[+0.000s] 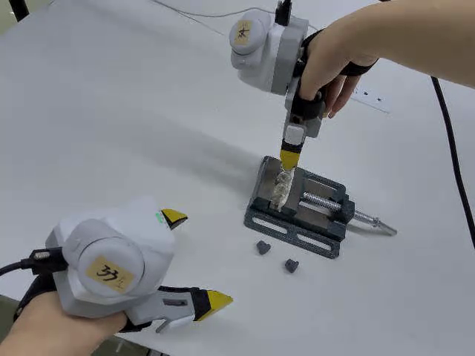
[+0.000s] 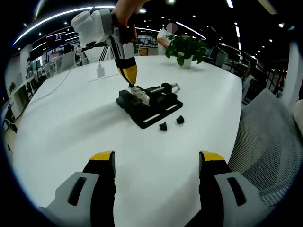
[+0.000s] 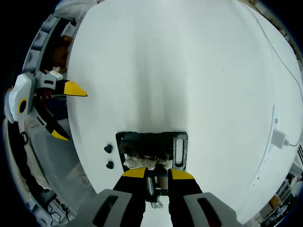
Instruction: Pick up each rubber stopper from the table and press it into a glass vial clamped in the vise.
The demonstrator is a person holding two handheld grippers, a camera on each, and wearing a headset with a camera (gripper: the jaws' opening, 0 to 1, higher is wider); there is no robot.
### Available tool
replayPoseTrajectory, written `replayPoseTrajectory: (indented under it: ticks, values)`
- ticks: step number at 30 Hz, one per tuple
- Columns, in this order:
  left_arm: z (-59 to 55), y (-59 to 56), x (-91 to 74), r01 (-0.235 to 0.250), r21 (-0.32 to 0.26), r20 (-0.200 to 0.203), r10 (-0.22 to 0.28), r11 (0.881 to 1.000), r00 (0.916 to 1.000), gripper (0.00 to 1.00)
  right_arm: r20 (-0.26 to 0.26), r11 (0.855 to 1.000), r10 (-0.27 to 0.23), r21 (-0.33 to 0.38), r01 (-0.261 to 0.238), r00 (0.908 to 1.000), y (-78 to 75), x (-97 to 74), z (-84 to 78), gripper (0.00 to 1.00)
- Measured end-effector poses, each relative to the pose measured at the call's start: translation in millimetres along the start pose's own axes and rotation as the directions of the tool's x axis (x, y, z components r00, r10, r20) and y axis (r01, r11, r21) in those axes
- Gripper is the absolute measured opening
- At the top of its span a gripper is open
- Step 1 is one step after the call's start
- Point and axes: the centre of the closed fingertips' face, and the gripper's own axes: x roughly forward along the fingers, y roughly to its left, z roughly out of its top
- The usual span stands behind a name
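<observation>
A dark vise holds clear glass vials in its jaws. My right gripper points straight down onto the vials, its jaws drawn close around a small dark rubber stopper. In the right gripper view the gripper sits right over the vials. Two loose rubber stoppers lie on the table in front of the vise. My left gripper rests open and empty at the near left, well away from the vise; its jaws stand wide in the left gripper view.
The white table spreads wide around the vise. The vise screw handle sticks out to the right. A white power strip and a black cable lie at the far right. A potted plant stands on the far side.
</observation>
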Motion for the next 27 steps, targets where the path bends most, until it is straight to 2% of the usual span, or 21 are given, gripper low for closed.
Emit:
replayPoseTrajectory:
  ticks: [2, 8, 12, 14, 17, 18, 20, 21, 22, 23, 24, 25, 26, 27]
  values:
    - [-0.4, 0.4, -0.4, -0.001, 0.0, 0.0, 0.001, 1.0, 1.0, 0.7, 0.004, 1.0, -0.002, -0.021, 0.002, 1.0, 0.3, 1.2, 0.0, 0.22]
    - [-2.0, 0.3, -1.3, -0.002, -0.001, -0.003, 0.002, 1.0, 1.0, 0.7, 0.04, 0.999, -0.008, -0.045, 0.01, 0.9992, -6.6, -1.0, 0.8, 0.34]
    - [-1.3, 1.1, -1.4, -0.005, -0.002, 0.0, 0.005, 1.0, 1.0, 0.7, 0.084, 0.996, 0.009, -0.089, -0.001, 0.9964, -1.2, -6.1, -3.7, 0.28]
    - [-0.9, 1.6, -1.4, -0.006, -0.003, 0.001, 0.006, 1.0, 1.0, 0.7, 0.101, 0.997, 0.009, -0.074, -0.002, 0.9949, 0.8, -7.2, -9.0, 0.3]
    - [-0.3, 1.8, -0.9, -0.006, -0.004, 0.003, 0.006, 1.0, 1.0, 0.7, 0.131, 0.996, 0.007, -0.094, 0.005, 0.9914, 3.1, -8.5, -17.6, 0.27]
    - [-0.4, 1.9, -0.8, -0.006, -0.005, 0.002, 0.006, 1.0, 1.0, 0.7, 0.164, 0.993, 0.004, -0.114, 0.015, 0.9865, 2.5, -8.8, -16.1, 0.27]
    - [-0.2, 2.0, -0.4, -0.006, -0.007, 0.003, 0.006, 1.0, 1.0, 0.7, 0.198, 0.996, -0.003, -0.084, 0.02, 0.9801, 1.4, -10.2, -19.5, 0.27]
    - [0.0, 1.9, -0.3, -0.005, -0.007, 0.004, 0.005, 1.0, 1.0, 0.7, 0.232, 0.996, -0.012, -0.086, 0.033, 0.9727, -0.1, -11.3, -19.5, 0.25]
    - [0.0, 1.7, -0.1, -0.005, -0.008, 0.004, 0.005, 1.0, 1.0, 0.7, 0.237, 0.996, -0.015, -0.079, 0.035, 0.9713, -5.1, -10.5, -21.5, 0.23]
    - [0.0, 1.5, 0.0, -0.004, -0.009, 0.004, 0.004, 1.0, 1.0, 0.7, 0.261, 0.996, -0.021, -0.079, 0.043, 0.9652, -10.0, -10.1, -20.3, 0.21]
    - [-0.1, 1.3, 0.4, -0.003, -0.008, 0.003, 0.003, 1.0, 1.0, 0.7, 0.291, 0.996, -0.017, -0.078, 0.041, 0.9566, -8.0, -10.4, -20.5, 0.2]
    - [-0.3, 1.1, 0.6, -0.002, -0.008, 0.002, 0.002, 1.0, 1.0, 0.7, 0.3, 0.996, -0.015, -0.078, 0.04, 0.9538, -6.8, -10.5, -21.7, 0.19]
    - [-0.4, 0.8, 0.9, -0.001, -0.007, 0.001, 0.001, 1.0, 1.0, 0.7, 0.349, 0.995, -0.03, -0.083, 0.063, 0.9367, -9.3, -11.2, -16.6, 0.17]
    - [-0.3, 0.7, 1.0, -0.001, -0.007, 0.001, 0.001, 1.0, 1.0, 0.7, 0.34, 0.996, -0.033, -0.062, 0.057, 0.9399, -9.8, -10.5, -20.0, 0.15]
